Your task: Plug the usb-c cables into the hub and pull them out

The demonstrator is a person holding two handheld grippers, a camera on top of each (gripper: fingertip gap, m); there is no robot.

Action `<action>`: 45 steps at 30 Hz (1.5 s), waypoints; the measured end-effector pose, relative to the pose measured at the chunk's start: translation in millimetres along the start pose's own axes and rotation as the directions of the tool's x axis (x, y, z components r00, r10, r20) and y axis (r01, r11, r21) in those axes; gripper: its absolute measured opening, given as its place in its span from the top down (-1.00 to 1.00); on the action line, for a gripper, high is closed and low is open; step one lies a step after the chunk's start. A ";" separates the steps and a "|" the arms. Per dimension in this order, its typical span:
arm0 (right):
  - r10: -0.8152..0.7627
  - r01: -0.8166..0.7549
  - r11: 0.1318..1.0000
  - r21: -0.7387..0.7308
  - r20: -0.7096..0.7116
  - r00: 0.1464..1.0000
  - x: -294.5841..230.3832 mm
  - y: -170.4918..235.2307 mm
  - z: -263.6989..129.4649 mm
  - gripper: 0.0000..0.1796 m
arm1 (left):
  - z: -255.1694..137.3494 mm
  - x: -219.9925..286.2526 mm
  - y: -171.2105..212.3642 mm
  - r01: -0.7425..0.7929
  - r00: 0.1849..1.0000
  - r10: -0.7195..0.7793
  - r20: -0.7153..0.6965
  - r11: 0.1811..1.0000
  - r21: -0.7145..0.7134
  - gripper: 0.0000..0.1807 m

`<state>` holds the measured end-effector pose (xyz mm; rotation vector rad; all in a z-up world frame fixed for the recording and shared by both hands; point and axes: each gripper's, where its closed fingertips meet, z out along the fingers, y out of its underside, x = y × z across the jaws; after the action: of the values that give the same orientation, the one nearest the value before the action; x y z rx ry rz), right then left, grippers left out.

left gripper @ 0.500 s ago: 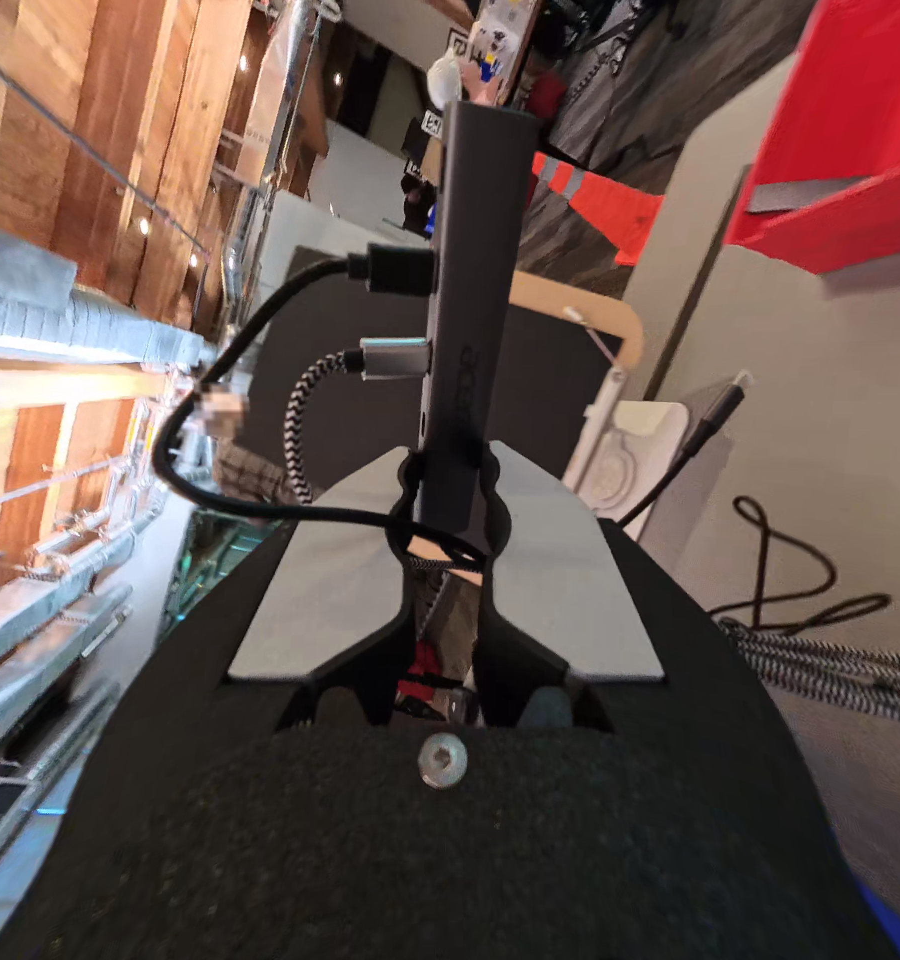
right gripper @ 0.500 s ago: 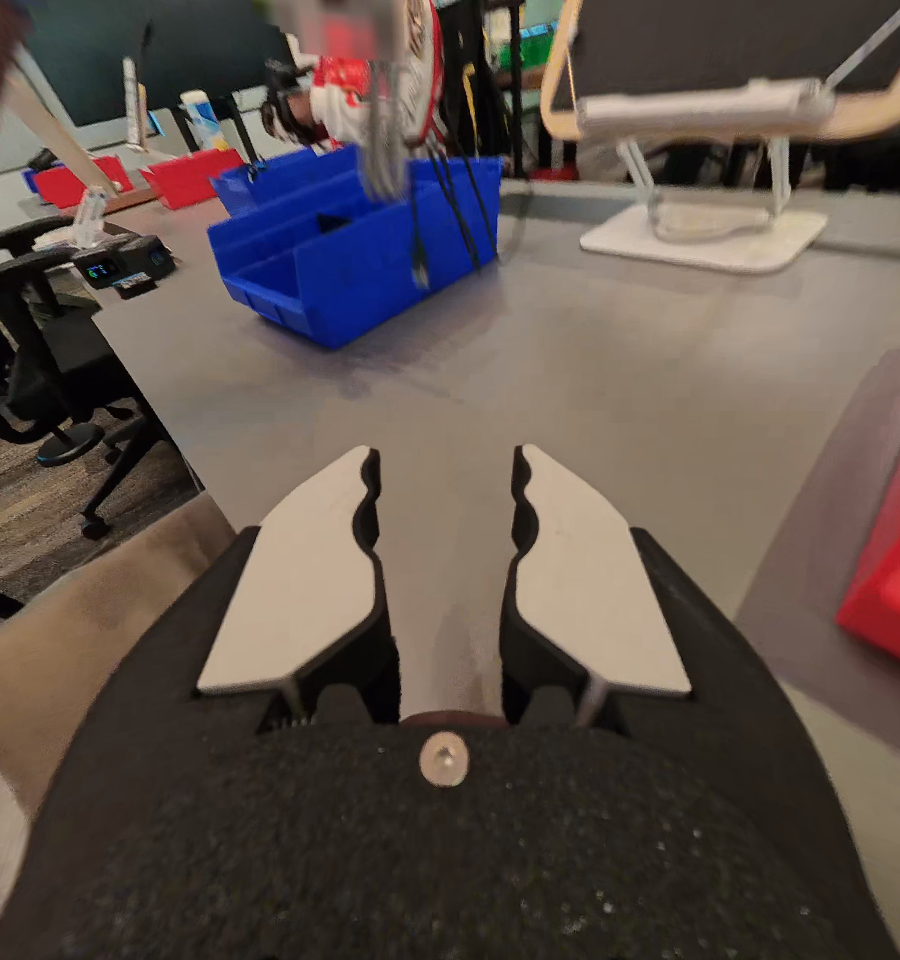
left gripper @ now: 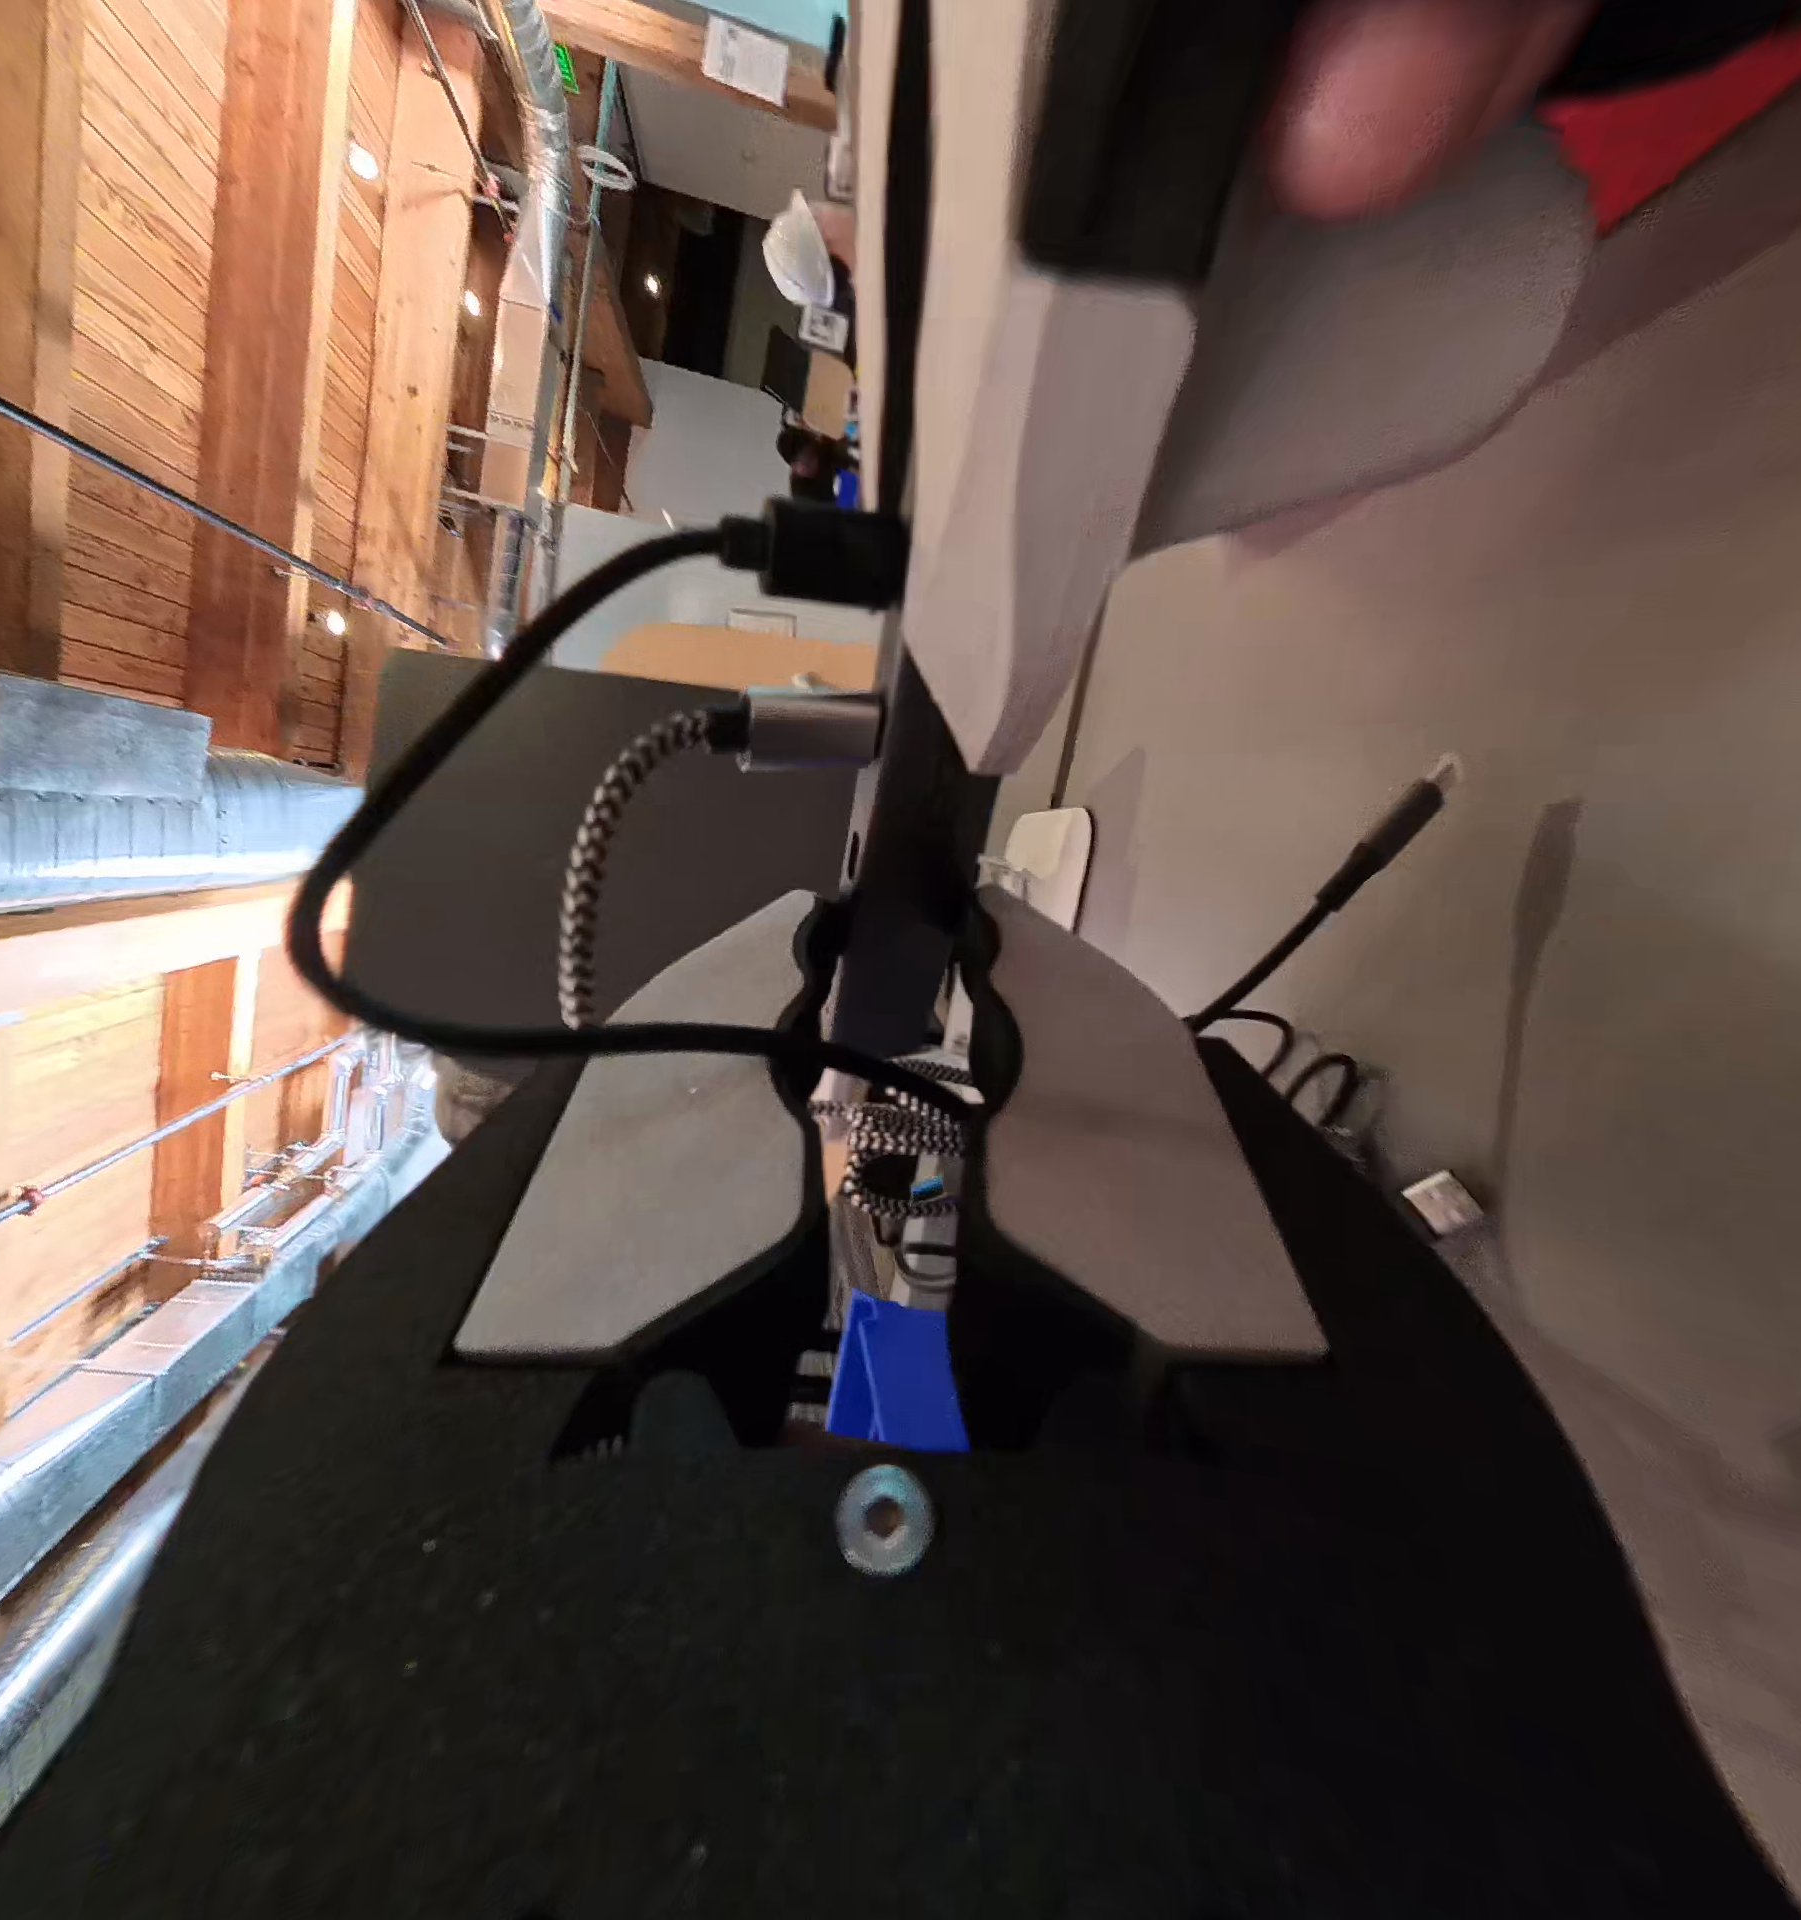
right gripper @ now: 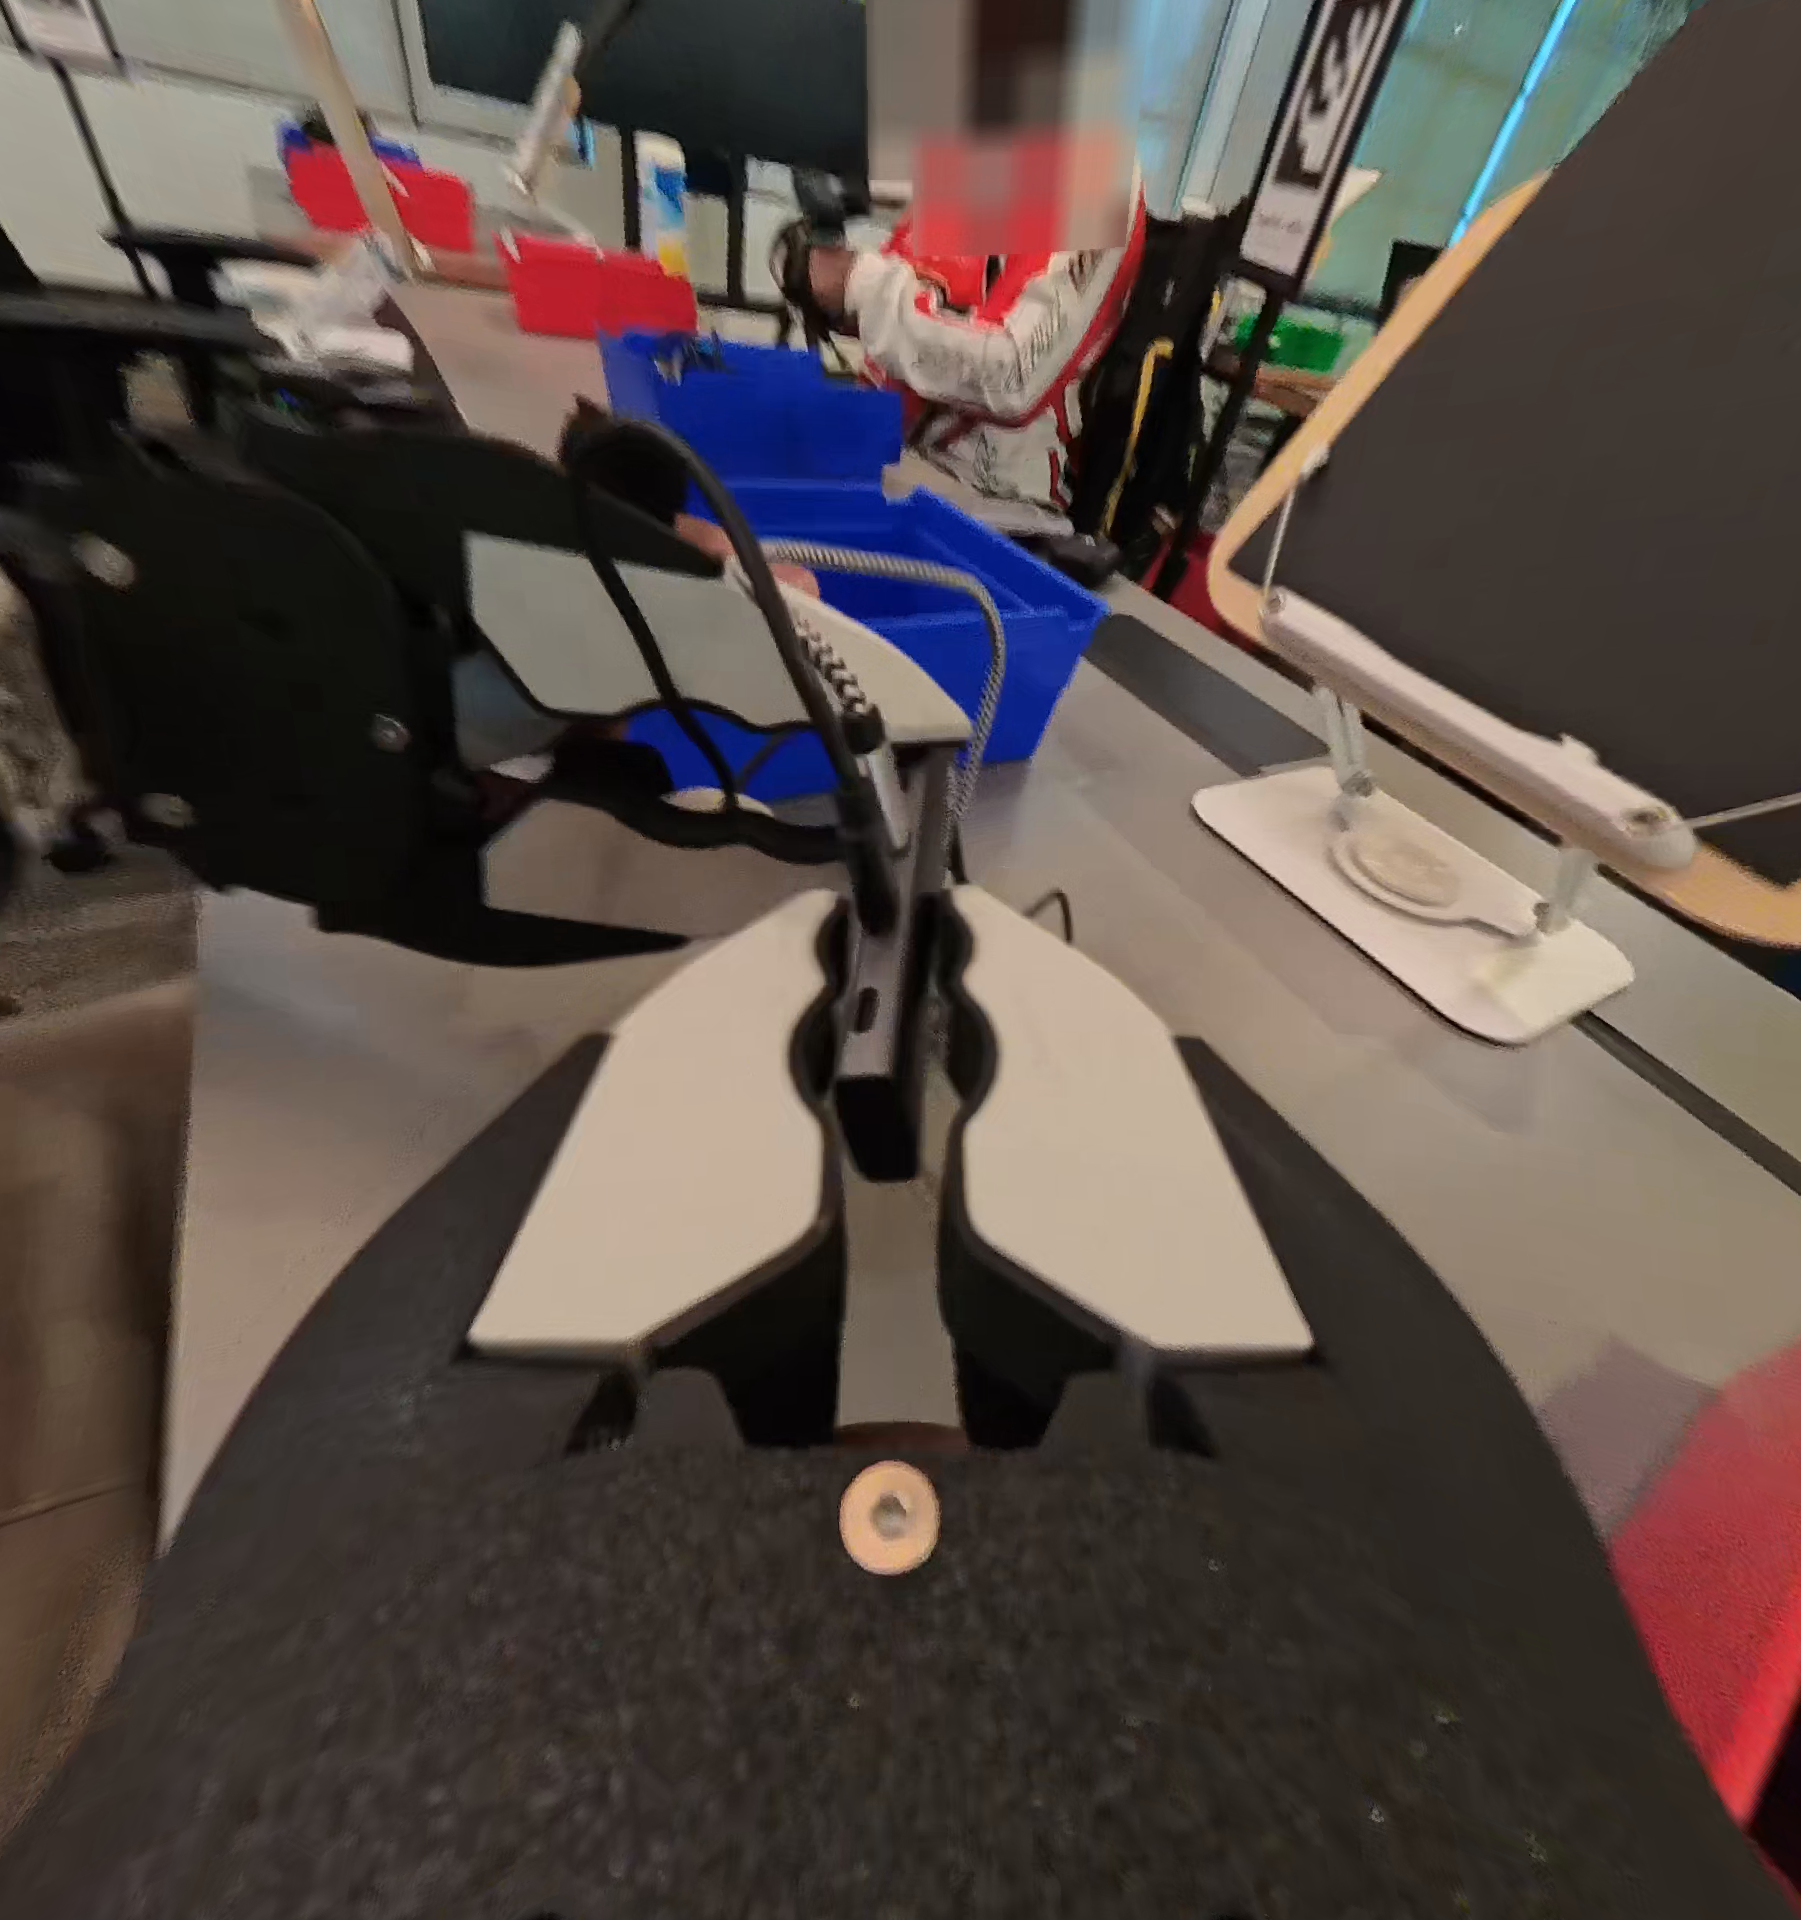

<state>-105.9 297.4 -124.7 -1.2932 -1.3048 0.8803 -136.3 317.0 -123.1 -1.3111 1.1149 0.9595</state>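
One dark grey hub (left gripper: 891, 935) stands at the centre of the left wrist view, held off the grey table (left gripper: 1498, 727) between two grippers. Its near end sits pinched between the tips of the left gripper (left gripper: 896, 982), whose fingers close on it from both sides. In the right wrist view the other end of the hub (right gripper: 875, 1029) lies in the middle of the frame, and the right gripper (right gripper: 891, 997) has its fingers pressed against it from either side; that same gripper shows as a blurred grey finger in the upper right of the left wrist view.

Two cables are plugged into the hub's side, one above the other in the left view: a black cable (left gripper: 823, 551) with a black plug, and below it a braided black-and-white cable (left gripper: 813, 727) with a silver plug. Both loop down and pass between the left gripper's fingers. A third cable (left gripper: 1384, 842), black and unplugged, lies at the right of that frame with its tip raised off the table.

There is raised lettering on the hub's face, too blurred to make out.

In the right wrist view one blue bin (right gripper: 937, 582) sits above centre, two red bins (right gripper: 605, 281) stand farther back at the upper left, and one white stand (right gripper: 1415, 883) carries a dark, wood-edged board at the right. A person in a red and white jacket (right gripper: 989, 332) sits behind the blue bin.
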 end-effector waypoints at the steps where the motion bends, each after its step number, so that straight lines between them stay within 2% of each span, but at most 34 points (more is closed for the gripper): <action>1: -0.030 0.030 1.000 -0.008 -0.035 0.999 1.4 3.1 1.9 0.89 | -1.2 3.5 2.2 0.008 1.000 -0.008 -0.008 1.000 -0.015 0.75; 3: -0.107 0.106 0.994 -0.032 -0.054 0.993 -1.7 8.5 5.6 0.90 | -5.1 11.7 8.0 0.041 0.999 -0.042 -0.028 0.998 -0.047 0.75; 5: -0.193 0.184 0.980 -0.075 -0.146 0.970 7.3 16.2 8.1 0.90 | -17.5 20.2 15.9 0.099 0.993 -0.104 -0.048 0.990 -0.097 0.77; 8: -0.313 0.289 0.948 -0.134 -0.216 0.925 15.5 29.4 11.4 0.90 | -55.0 58.4 29.8 0.297 0.922 -0.339 -0.185 0.929 -0.222 0.69; 9: -0.382 0.354 0.922 -0.155 -0.222 0.897 13.7 33.9 14.0 0.90 | -70.5 75.5 29.8 0.398 0.851 -0.461 -0.250 0.878 -0.265 0.69; 10: -0.453 0.423 0.890 -0.171 -0.212 0.866 8.7 38.7 18.0 0.90 | -85.6 87.6 25.2 0.521 0.743 -0.596 -0.305 0.801 -0.296 0.70; 11: -0.520 0.490 0.852 -0.183 -0.201 0.830 2.5 43.9 22.9 0.90 | -99.0 92.0 18.7 0.640 0.607 -0.716 -0.344 0.698 -0.322 0.73; 13: -0.625 0.588 0.779 -0.219 -0.180 0.760 -9.1 57.9 33.6 0.90 | -116.5 77.2 9.9 0.813 0.346 -0.861 -0.372 0.473 -0.340 0.73; 15: -0.714 0.666 0.697 -0.264 -0.173 0.679 -19.1 72.2 42.0 0.90 | -121.3 47.4 22.1 0.908 0.202 -0.923 -0.326 0.301 -0.292 0.73; 16: -0.761 0.715 0.648 -0.262 -0.168 0.627 -26.2 76.2 45.1 0.90 | -121.2 38.2 30.5 0.927 0.175 -0.931 -0.320 0.265 -0.265 0.73; 18: -0.810 0.776 0.586 -0.233 -0.157 0.565 -40.7 81.4 50.0 0.90 | -113.7 42.8 54.5 0.904 0.217 -0.937 -0.275 0.299 -0.305 0.73; 20: -0.842 0.813 0.539 -0.218 -0.141 0.521 -51.8 83.5 54.0 0.90 | -107.0 57.8 61.9 0.870 0.231 -0.924 -0.304 0.336 -0.361 0.71; 25: -0.901 0.873 0.434 -0.224 -0.139 0.412 -68.2 83.8 60.8 0.90 | -99.0 92.9 50.5 0.824 0.149 -0.902 -0.405 0.339 -0.454 0.71; 31: -0.903 0.874 0.428 -0.229 -0.155 0.401 -72.2 80.7 62.0 0.90 | -90.8 104.8 50.3 0.813 0.164 -0.900 -0.404 0.355 -0.462 0.74; 34: -0.905 0.875 0.425 -0.234 -0.148 0.400 -75.0 81.2 63.6 0.90 | -92.5 109.5 44.2 0.805 0.178 -0.879 -0.442 0.388 -0.448 0.92; 36: -0.900 0.871 0.435 -0.228 -0.152 0.409 -73.9 80.8 63.5 0.90 | -91.2 109.4 45.2 0.801 0.234 -0.872 -0.429 0.423 -0.423 0.93; 38: -0.871 0.853 0.488 -0.182 -0.159 0.464 -73.2 78.5 63.3 0.90 | -90.3 105.1 46.1 0.796 0.285 -0.862 -0.419 0.457 -0.397 0.95; 41: -0.756 0.751 0.654 -0.095 -0.137 0.640 -73.1 77.0 59.3 0.86 | -90.2 99.2 49.0 0.799 0.297 -0.861 -0.412 0.461 -0.386 0.96; 44: -0.522 0.524 0.842 -0.131 0.050 0.852 -80.5 88.4 43.7 0.54 | -91.9 89.3 67.0 0.807 0.322 -0.867 -0.380 0.461 -0.368 0.96; 45: -0.408 0.418 0.897 -0.142 0.100 0.908 -83.5 87.3 36.3 0.59 | -93.7 84.1 71.1 0.820 0.321 -0.868 -0.379 0.455 -0.348 0.96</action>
<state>-134.6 234.6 -230.3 -1.0520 -1.6560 0.5290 -193.1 221.5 -215.5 -1.9918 0.5321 -0.1976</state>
